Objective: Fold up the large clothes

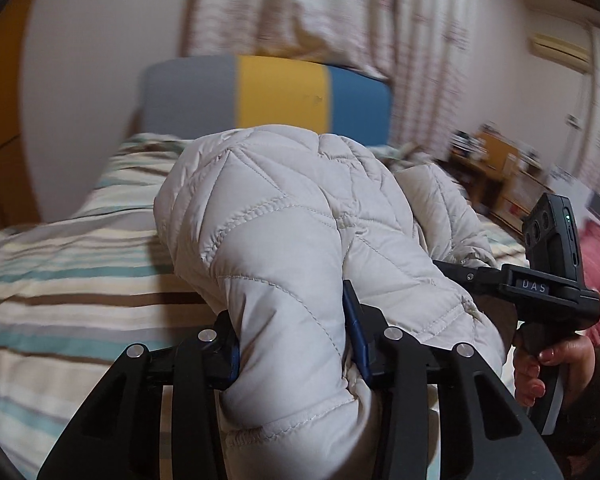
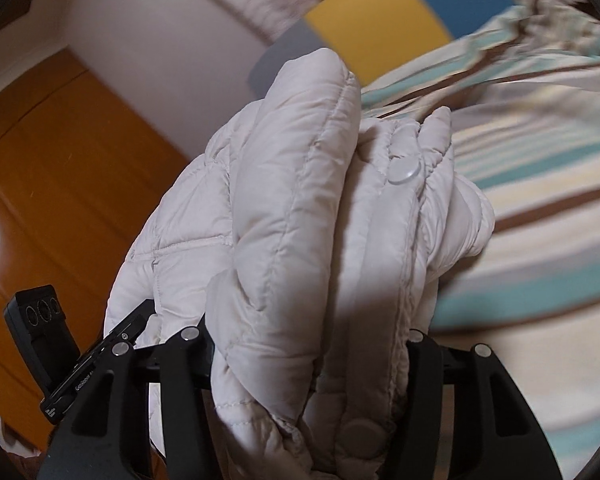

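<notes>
An off-white quilted puffer jacket is bunched up and lifted above a striped bed. My left gripper is shut on a thick fold of it, the blue pads pressing in on both sides. In the right wrist view the jacket shows a round snap button, and my right gripper is shut on another thick bundle of it. From the left wrist view, the right gripper reaches into the jacket from the right, held by a person's hand. The left gripper shows at the lower left of the right wrist view.
The bed cover has teal, brown and cream stripes. A grey, yellow and blue headboard stands at the far end, with patterned curtains behind. Orange wooden doors are on the left. Wooden shelves stand at the right.
</notes>
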{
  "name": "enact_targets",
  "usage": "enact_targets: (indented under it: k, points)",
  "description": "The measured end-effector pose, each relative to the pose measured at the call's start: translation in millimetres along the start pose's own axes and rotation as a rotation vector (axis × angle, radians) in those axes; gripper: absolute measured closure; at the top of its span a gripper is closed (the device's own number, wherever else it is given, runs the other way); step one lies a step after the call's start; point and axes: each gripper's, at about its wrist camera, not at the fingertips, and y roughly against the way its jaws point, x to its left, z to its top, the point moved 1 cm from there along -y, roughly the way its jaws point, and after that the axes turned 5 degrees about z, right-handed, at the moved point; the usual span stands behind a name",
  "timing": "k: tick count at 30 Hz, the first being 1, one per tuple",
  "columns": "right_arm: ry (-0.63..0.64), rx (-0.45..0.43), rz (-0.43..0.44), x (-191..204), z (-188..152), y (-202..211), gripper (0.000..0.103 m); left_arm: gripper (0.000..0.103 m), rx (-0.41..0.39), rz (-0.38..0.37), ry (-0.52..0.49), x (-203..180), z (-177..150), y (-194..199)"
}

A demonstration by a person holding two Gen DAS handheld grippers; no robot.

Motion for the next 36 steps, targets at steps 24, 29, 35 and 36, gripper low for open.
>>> enact_targets:
  k: [24, 29, 35, 36]
  points:
    - [0.282, 0.075, -0.525, 52.0, -50.3, -125.6, 0.022, 0.017, 0.149, 0.311, 0.145, 121.8, -59.7, -40.8]
    - [0.337, 0.085, -0.561, 68.0, -52.5, -130.3, 0.019, 0.013, 0.173, 0.313, 0.196, 123.5, -57.2, -31.6]
    - [0.297, 0.065, -0.502, 78.2, -43.2, -101.9, 0.009, 0.003, 0.144, 0.349, 0.306, 119.6, -63.0, 3.1]
    - [0.307, 0.062, -0.493, 85.1, -46.1, -96.0, 0.008, 0.003, 0.138, 0.355, 0.316, 118.6, -64.3, 9.5]
